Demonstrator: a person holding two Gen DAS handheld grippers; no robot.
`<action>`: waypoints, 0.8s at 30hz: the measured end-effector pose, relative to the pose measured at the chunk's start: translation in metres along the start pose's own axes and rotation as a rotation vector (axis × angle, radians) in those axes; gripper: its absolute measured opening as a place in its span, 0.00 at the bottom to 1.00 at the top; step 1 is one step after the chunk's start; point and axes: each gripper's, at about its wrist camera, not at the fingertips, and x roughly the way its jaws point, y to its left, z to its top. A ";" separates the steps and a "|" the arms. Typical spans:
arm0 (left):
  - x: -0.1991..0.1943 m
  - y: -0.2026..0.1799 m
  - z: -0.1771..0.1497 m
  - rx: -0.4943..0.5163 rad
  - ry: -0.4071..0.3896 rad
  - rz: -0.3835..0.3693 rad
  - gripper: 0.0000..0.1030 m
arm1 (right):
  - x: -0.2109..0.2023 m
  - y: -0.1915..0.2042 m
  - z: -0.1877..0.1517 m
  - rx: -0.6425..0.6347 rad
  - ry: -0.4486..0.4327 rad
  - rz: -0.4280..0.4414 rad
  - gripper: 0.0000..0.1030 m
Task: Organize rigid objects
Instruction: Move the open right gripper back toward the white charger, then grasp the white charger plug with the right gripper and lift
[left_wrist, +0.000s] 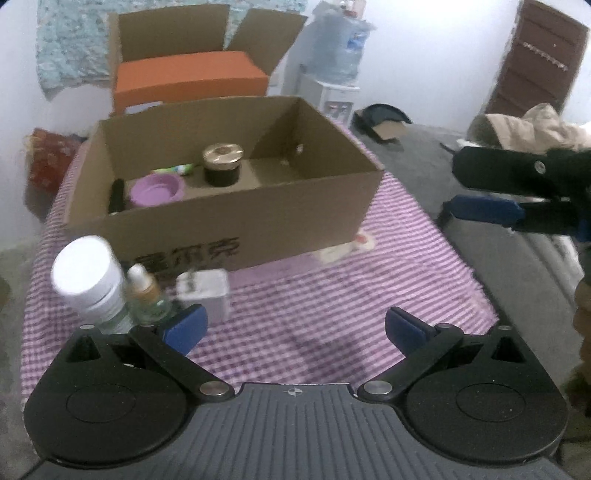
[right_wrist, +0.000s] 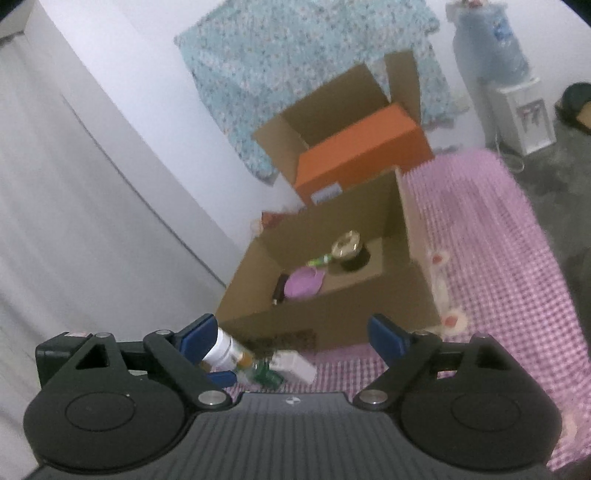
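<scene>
— Gaping wide, the left gripper (left_wrist: 293, 326) has nothing between its blue pads, only checked pink cloth (left_wrist: 314, 306). The right gripper (right_wrist: 291, 338) stands open too, empty.

— And the things to sort?

— Just beyond the left gripper's left pad stand a white jar (left_wrist: 90, 282), a small dropper bottle (left_wrist: 146, 293) with amber liquid, and a white plug adapter (left_wrist: 205, 297), close together before the cardboard box (left_wrist: 236, 221). Inside the box: a purple bowl (left_wrist: 157, 190), a dark jar with a gold lid (left_wrist: 222, 164), a green tube (left_wrist: 175, 170), something black at the left wall.

— Anything unclear?

— The black item is too dark to name. Motion blur smears the print on the box front, and a pale object (left_wrist: 349, 249) at its right corner is partly hidden.
</scene>
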 end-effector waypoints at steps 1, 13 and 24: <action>-0.001 0.001 -0.005 0.005 -0.007 0.017 1.00 | 0.004 0.001 -0.003 -0.003 0.013 0.002 0.88; 0.027 0.000 -0.033 0.106 -0.059 0.206 0.91 | 0.096 0.009 -0.017 0.027 0.225 0.050 0.72; 0.057 0.017 -0.037 0.084 -0.063 0.227 0.67 | 0.155 0.004 -0.018 0.029 0.323 0.039 0.54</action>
